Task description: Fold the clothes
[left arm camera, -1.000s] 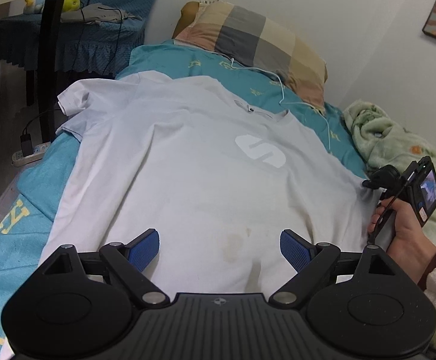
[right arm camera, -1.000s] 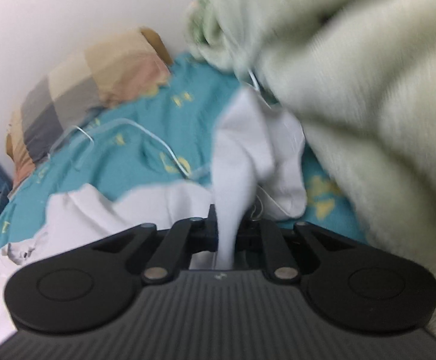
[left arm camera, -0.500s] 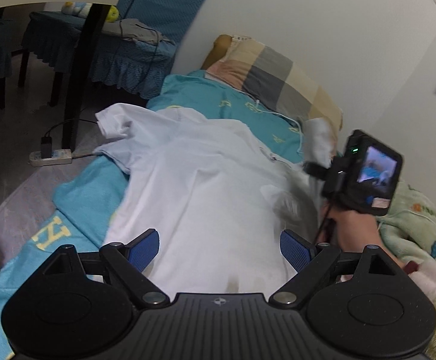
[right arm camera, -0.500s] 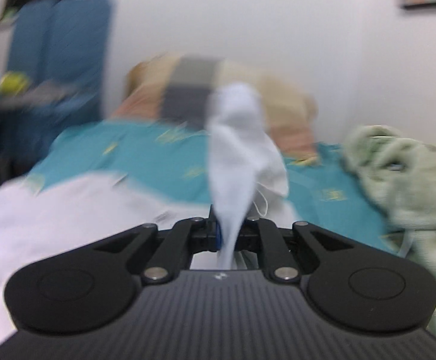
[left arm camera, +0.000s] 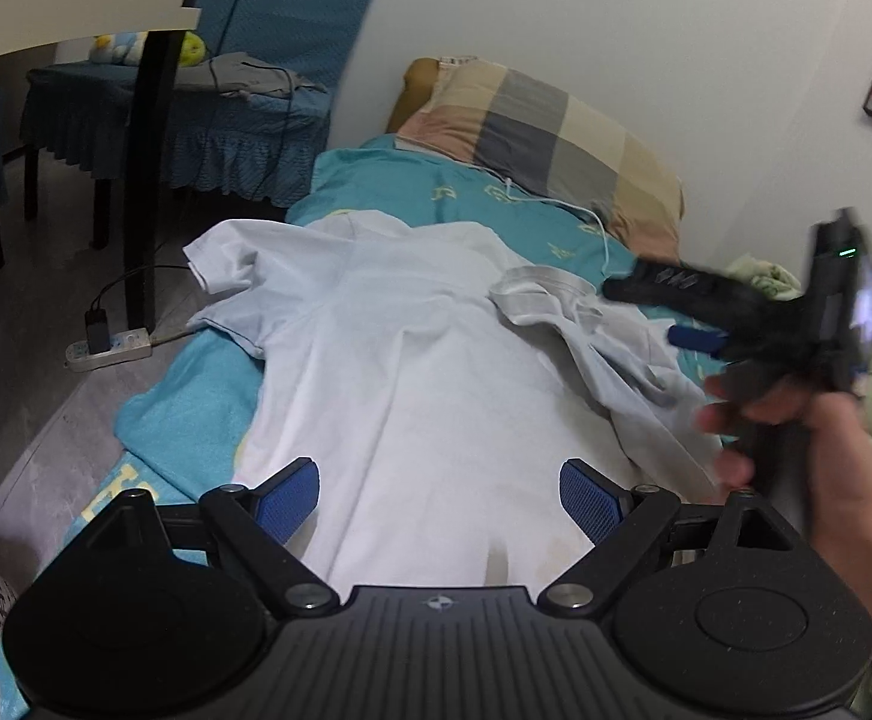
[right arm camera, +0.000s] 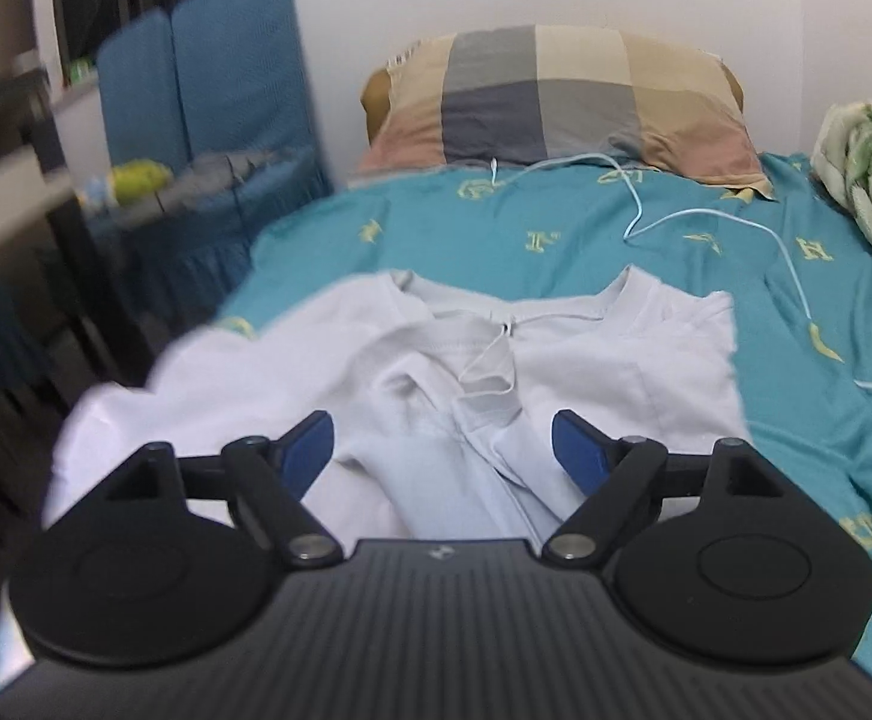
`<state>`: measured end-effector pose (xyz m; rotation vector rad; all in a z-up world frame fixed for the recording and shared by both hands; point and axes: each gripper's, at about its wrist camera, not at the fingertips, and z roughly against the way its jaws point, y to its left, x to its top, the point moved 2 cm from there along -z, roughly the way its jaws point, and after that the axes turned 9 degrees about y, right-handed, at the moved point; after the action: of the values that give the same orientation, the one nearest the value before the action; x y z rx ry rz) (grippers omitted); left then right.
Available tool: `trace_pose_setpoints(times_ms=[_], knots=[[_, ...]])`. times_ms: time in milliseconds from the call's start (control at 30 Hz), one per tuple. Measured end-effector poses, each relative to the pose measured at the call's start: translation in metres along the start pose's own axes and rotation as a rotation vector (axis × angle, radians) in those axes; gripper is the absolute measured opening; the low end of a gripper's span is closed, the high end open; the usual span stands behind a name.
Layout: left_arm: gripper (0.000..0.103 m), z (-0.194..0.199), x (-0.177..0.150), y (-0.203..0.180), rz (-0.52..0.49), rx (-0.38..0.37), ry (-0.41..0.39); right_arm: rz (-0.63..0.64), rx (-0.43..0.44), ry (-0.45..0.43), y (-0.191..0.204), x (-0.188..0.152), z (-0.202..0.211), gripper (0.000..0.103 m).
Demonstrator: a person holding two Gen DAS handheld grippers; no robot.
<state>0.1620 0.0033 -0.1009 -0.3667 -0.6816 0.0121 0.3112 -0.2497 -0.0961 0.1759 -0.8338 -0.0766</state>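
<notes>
A white T-shirt (left arm camera: 400,372) lies spread on the teal bed sheet (left arm camera: 376,180). Its right sleeve (left arm camera: 562,306) is folded inward across the chest; it also shows in the right wrist view (right arm camera: 484,384). My left gripper (left arm camera: 439,501) is open and empty above the shirt's lower hem. My right gripper (right arm camera: 442,453) is open and empty just above the folded sleeve; in the left wrist view it (left arm camera: 664,312) hovers at the shirt's right side, blurred by motion.
A checked pillow (left arm camera: 550,138) and a white cable (right arm camera: 706,222) lie at the bed's head. A green blanket (right arm camera: 868,174) is bunched at the right. Blue-covered chairs (left arm camera: 208,102), a dark table leg (left arm camera: 148,180) and a power strip (left arm camera: 109,348) stand left of the bed.
My right gripper carried the right sleeve inward over the shirt, opened and let it drop. My left gripper stayed open and shifted its view leftward along the bed.
</notes>
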Motion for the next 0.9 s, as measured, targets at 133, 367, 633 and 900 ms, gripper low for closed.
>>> trace_pose_setpoints(times_ms=[133,367,633,900], knots=[[0.089,0.005,-0.011,-0.01,-0.03,-0.026,0.015,-0.042,0.004,0.003,-0.006,-0.005,0.069,0.082],[0.088,0.02,-0.034,-0.039,-0.113,-0.05,0.042,-0.138,-0.004,0.029,-0.023,-0.046,0.196,0.082],[0.088,0.039,-0.065,-0.084,-0.187,-0.056,0.064,-0.239,0.027,0.059,-0.043,-0.122,0.273,0.082],[0.087,0.039,-0.098,-0.113,-0.284,-0.027,0.105,-0.326,0.032,0.045,-0.068,-0.142,0.289,0.082]])
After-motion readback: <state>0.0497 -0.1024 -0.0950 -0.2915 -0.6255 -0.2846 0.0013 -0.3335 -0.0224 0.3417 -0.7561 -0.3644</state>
